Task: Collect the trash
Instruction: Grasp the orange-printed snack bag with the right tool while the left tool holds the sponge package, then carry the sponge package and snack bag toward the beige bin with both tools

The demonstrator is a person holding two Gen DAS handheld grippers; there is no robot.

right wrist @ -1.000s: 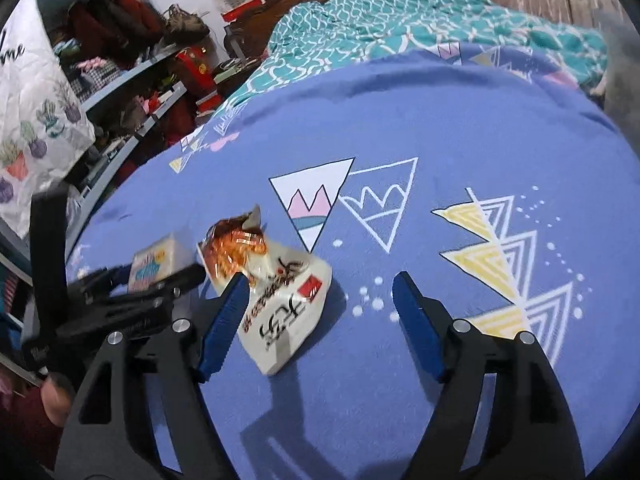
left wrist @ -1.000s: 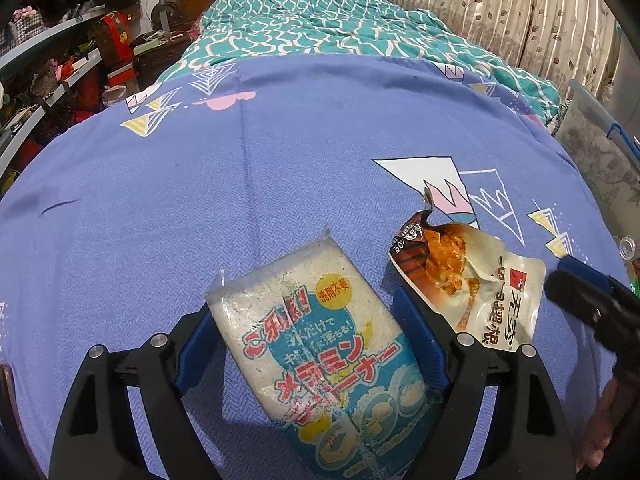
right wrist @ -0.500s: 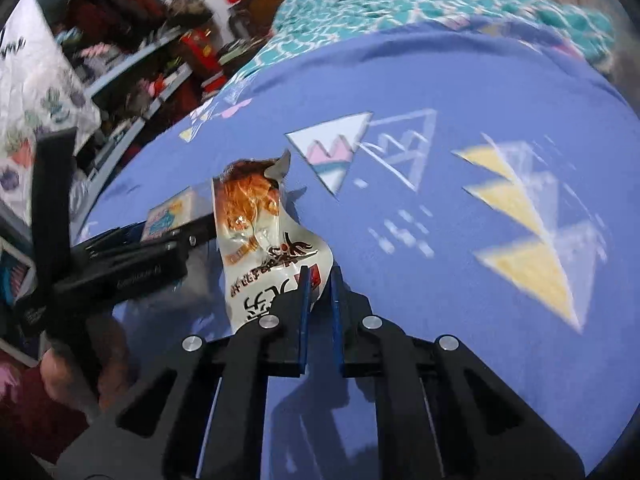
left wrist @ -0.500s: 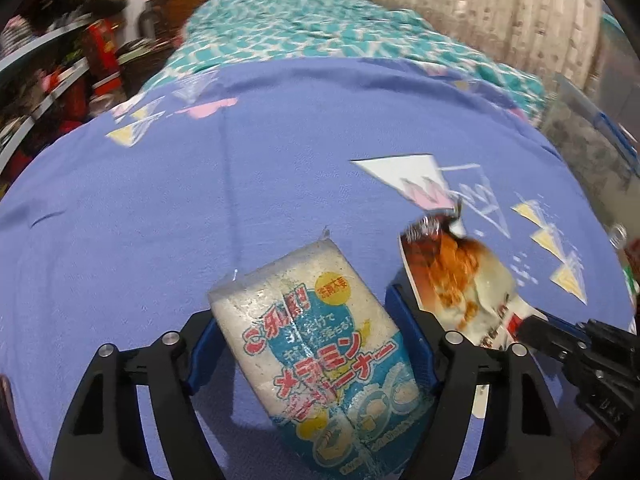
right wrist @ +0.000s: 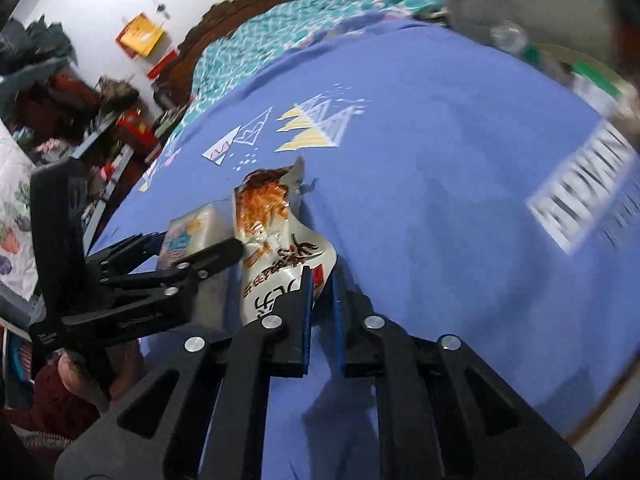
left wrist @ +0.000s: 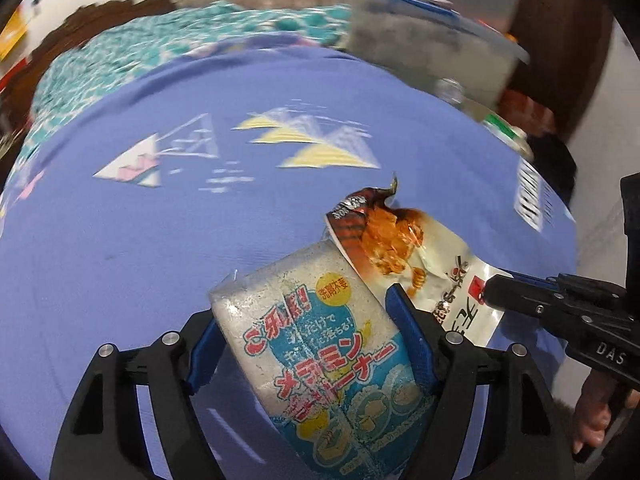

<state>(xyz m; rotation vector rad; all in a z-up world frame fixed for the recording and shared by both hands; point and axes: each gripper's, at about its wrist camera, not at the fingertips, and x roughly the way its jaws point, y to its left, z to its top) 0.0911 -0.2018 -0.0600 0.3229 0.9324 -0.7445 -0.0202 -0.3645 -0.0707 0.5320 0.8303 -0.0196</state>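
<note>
Both grippers had swung rightward since the earlier frames, and the snack wrapper (right wrist: 276,240) that lay flat on the bedsheet (left wrist: 200,240) a second ago was now off it, pinched in the right gripper (right wrist: 320,280). Beyond the jaws of both grippers lay the blue bedsheet with its triangle prints, blurred by the motion; a grey bin-like container (left wrist: 432,52) showed past its far edge, too smeared to identify with certainty.

The left gripper (left wrist: 308,340) was clamped across a sponge packet (left wrist: 320,352), which sat between the jaws and projected well forward of them. The snack wrapper hung just beside that packet, touching or nearly touching its far corner — contact could not be confirmed.

The right jaws were nearly closed on the wrapper's lower edge only, most of the foil standing free ahead of them.

Risk assessment: the wrapper was held by a thin margin — a quick swing could pull it free. Crowding of the two loads could snag the wrapper on the left gripper's fingers (left wrist: 408,332).
</note>
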